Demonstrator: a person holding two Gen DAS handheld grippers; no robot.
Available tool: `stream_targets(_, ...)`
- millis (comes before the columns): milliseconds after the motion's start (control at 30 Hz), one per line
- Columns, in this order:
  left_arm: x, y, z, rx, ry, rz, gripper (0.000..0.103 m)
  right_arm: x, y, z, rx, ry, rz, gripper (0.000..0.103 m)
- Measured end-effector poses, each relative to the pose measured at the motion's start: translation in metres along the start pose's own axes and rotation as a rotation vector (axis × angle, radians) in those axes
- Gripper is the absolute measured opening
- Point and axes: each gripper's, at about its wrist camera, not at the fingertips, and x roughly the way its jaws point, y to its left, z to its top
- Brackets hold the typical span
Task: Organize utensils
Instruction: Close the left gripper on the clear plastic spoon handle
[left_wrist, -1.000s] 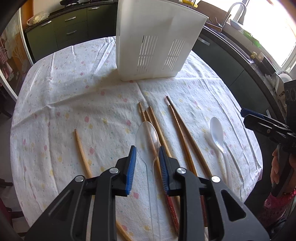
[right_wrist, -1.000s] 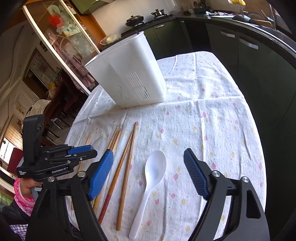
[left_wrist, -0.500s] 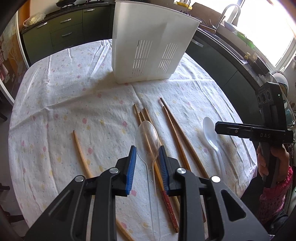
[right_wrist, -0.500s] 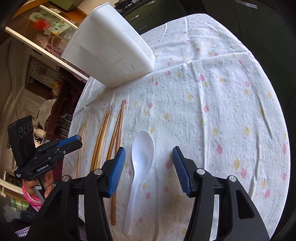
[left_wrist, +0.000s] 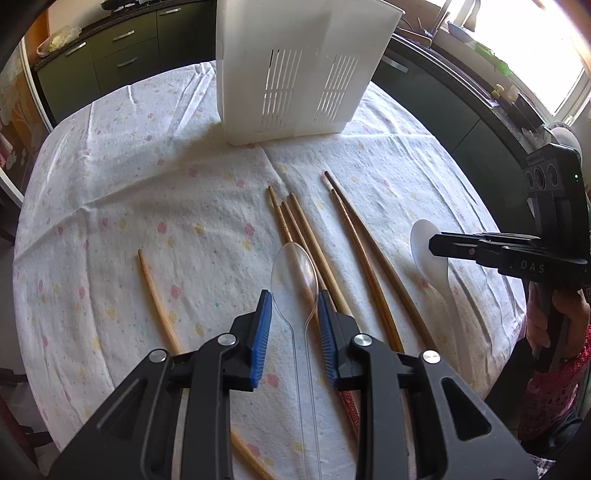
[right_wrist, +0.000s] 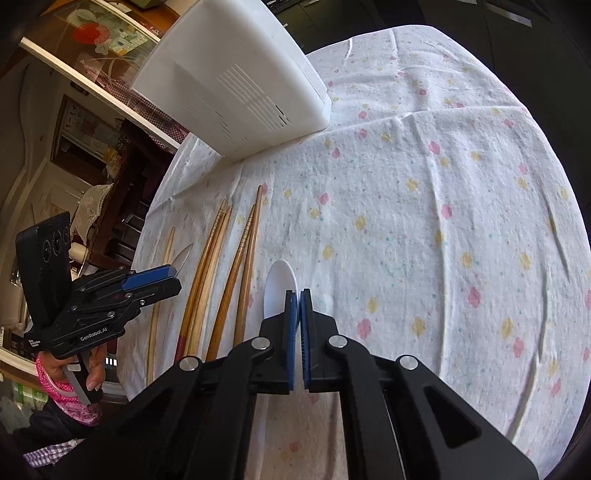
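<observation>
1. Pinching the white spoon (right_wrist: 277, 291) near the neck of its bowl, the right gripper (right_wrist: 298, 301) now has its blue pads almost together, where half a second ago they stood wide apart on either side of it; the grasp looks made, so a lift toward the white holder (right_wrist: 236, 85) seems the next step.
2. Resting on the tablecloth (right_wrist: 443, 192) toward the near edge of the table, the white spoon is not yet raised as far as I can tell.
3. The left gripper (left_wrist: 294, 317) is unchanged: jaws partly open, straddling the clear spoon (left_wrist: 295, 273) without closing on it.
4. Between the two spoons lie the chopsticks (left_wrist: 354, 251) in loose pairs; a lone chopstick (left_wrist: 157, 295) sits further left.
5. The holder stands at the far side of the table.
6. Writing: "GenRobot.AI" on the left gripper's body in the right view; "DAS" on the right one in the left view.
</observation>
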Motion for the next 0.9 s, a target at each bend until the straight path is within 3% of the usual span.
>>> stream_targets(100,0.0,-0.001,0.003,0.007,0.005,0.018,0.038,-0.009,0.008,0.002,-0.018,-0.042,-0.025,0.003)
stream_targets(167,-0.002,-0.002,0.006,0.013,0.004,0.038,0.056,-0.015,0.012,0.002,-0.029,-0.064,-0.041,0.003)
stream_targets(200,-0.003,-0.002,0.007,0.014,0.003,0.044,0.057,-0.017,0.014,0.003,-0.035,-0.073,-0.051,0.003)
stream_targets(300,-0.005,-0.005,0.012,0.037,0.007,0.074,0.056,-0.02,0.015,0.002,-0.039,-0.077,-0.048,0.004)
stream_targets(367,-0.004,-0.005,0.016,0.048,0.017,0.094,0.042,-0.021,0.014,0.002,-0.036,-0.078,-0.043,0.003)
stream_targets(433,0.001,0.001,0.019,0.023,0.054,0.08,0.036,-0.02,0.014,0.001,-0.034,-0.08,-0.036,0.004)
stream_targets(567,0.008,0.018,0.016,-0.056,0.113,0.021,0.036,-0.022,0.013,-0.001,-0.036,-0.083,-0.029,0.004)
stream_targets(900,0.012,0.002,-0.002,0.001,0.137,0.043,0.033,-0.026,0.018,0.0,-0.045,-0.094,-0.021,0.004)
